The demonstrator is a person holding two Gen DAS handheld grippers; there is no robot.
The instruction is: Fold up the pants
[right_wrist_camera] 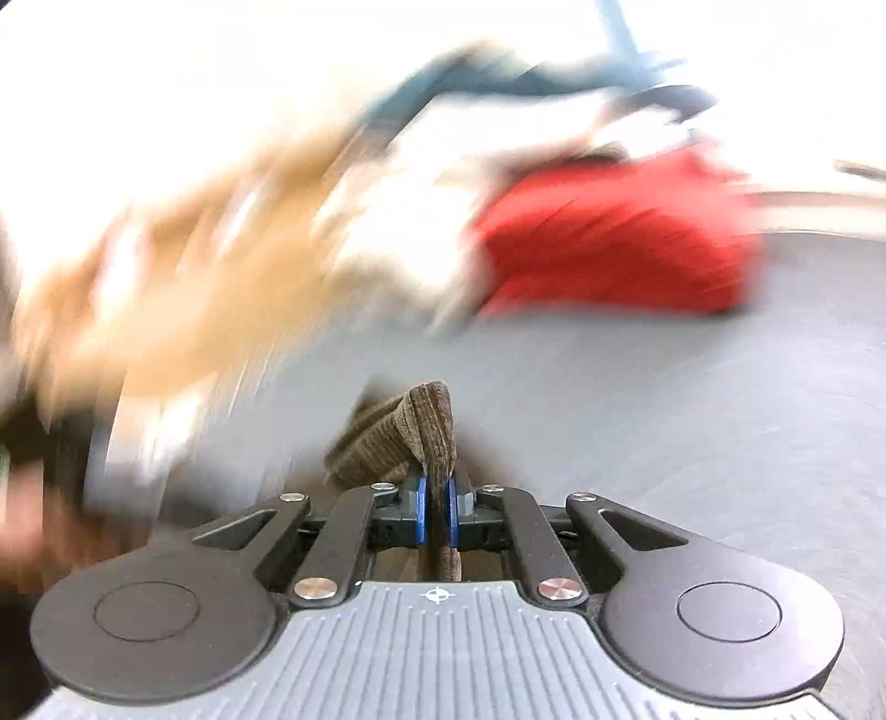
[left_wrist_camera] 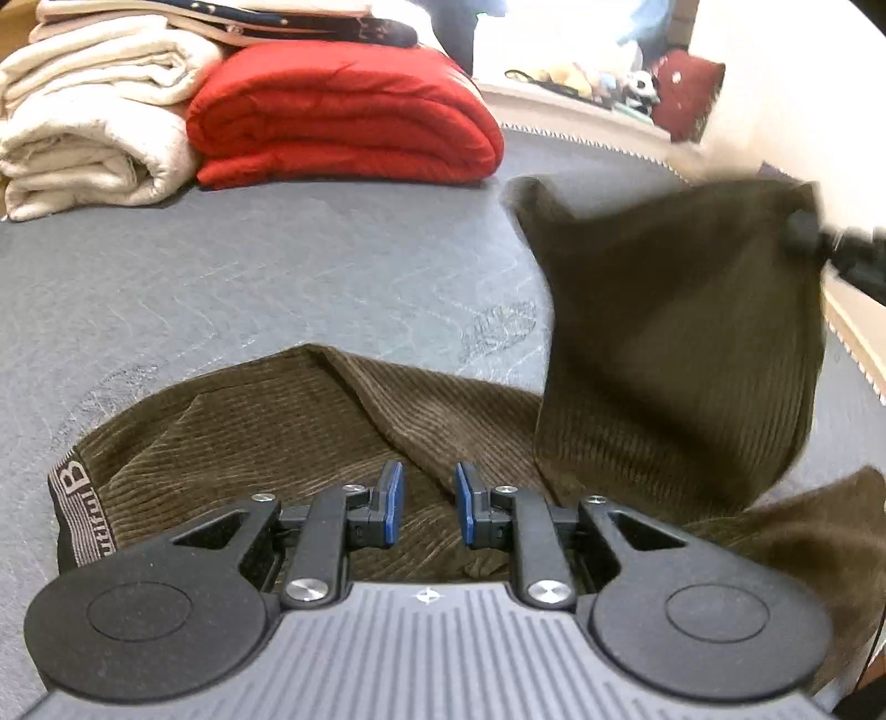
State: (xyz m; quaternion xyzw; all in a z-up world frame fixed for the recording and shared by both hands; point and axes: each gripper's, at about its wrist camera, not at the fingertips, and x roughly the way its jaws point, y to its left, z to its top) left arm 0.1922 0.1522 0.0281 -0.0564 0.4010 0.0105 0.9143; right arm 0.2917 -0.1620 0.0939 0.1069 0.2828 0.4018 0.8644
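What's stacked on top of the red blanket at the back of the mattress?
On the red blanket lies a dark folded item with pale fabric above it, partly cut off by the frame. Anything beneath the blanket is covered. A cream blanket sits beside it.

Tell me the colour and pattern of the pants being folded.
The pants are dark olive-brown with fine corduroy-like ribbing, clearest in the left wrist view.

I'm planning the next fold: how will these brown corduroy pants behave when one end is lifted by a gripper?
Probably floppy: the leg of the pants held up by the right gripper drapes in a sagging sheet. Likely fairly grippy, since the ribbed cloth stays pinched between the pads. The waistband part lying under the open left gripper will probably drag and wrinkle.
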